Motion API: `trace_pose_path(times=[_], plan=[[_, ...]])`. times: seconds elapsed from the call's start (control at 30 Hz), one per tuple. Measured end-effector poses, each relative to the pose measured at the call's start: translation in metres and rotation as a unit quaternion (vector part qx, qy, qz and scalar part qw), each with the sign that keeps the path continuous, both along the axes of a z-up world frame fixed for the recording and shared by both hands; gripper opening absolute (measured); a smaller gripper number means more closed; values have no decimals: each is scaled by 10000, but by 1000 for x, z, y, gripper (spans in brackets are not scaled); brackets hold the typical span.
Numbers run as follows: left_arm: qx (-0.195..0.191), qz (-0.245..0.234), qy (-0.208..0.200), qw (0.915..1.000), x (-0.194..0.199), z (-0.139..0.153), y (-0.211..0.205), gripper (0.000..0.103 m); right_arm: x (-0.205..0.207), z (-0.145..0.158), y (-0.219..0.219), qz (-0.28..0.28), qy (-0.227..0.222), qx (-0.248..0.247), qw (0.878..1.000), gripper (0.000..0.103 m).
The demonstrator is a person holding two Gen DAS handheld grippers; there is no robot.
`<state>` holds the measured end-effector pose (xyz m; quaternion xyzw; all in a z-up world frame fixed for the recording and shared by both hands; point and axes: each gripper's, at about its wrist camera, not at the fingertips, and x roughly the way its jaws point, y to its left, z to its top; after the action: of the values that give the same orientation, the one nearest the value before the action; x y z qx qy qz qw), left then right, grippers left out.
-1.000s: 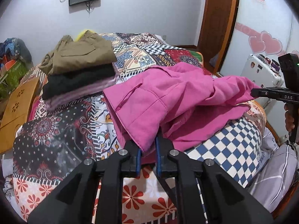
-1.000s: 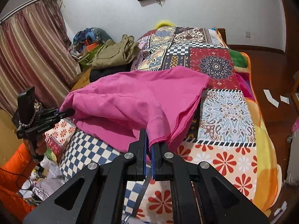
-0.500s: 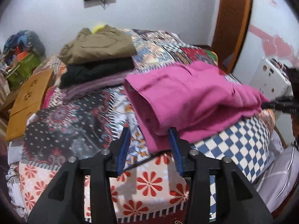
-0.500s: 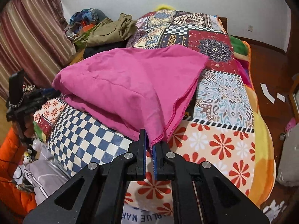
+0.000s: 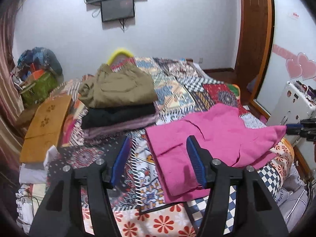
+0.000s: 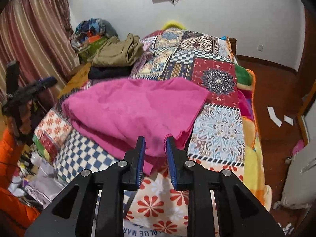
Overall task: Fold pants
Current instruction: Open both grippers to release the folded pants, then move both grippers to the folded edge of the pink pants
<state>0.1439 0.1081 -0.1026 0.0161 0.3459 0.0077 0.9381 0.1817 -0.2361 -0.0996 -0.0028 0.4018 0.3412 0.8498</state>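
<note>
The pink pants lie folded over on the patterned bedspread, near the bed's front edge; they also show in the right wrist view. My left gripper is open wide, pulled back from the pants' near-left corner, holding nothing. My right gripper is open, its blue pads on either side of the pants' near hem corner without pinching it. It shows at the far right of the left wrist view, at the pants' far corner.
A stack of folded clothes, olive on black, sits further back on the bed. A wooden board lies on the bed's left side. A white case stands to the right of the bed. Floor with paper scraps is beside it.
Both grippers let go of the pink pants: the left opened first and drew back and up, the right opened just now. The pants dropped flat onto the bed.
</note>
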Motion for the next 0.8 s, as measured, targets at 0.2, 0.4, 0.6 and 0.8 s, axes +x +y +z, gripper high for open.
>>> trace_pose_path(times=[0.2,0.4,0.6,0.8], plan=[[6,-101,456,9989,13,-37,-13,59,1,6,-5,-34,-42,118,9999,20],[25,-138,741,9972,14,-61,-15,59,24,-26,2,-249,502,201,9982,20],[82,-185,1005,9947,12,-84,-19,59,29,-59,14,-244,973,183,9948,20],[113,-145,992,9949,8,-98,-20,68,9,-80,34,105,859,-484,9951,20]])
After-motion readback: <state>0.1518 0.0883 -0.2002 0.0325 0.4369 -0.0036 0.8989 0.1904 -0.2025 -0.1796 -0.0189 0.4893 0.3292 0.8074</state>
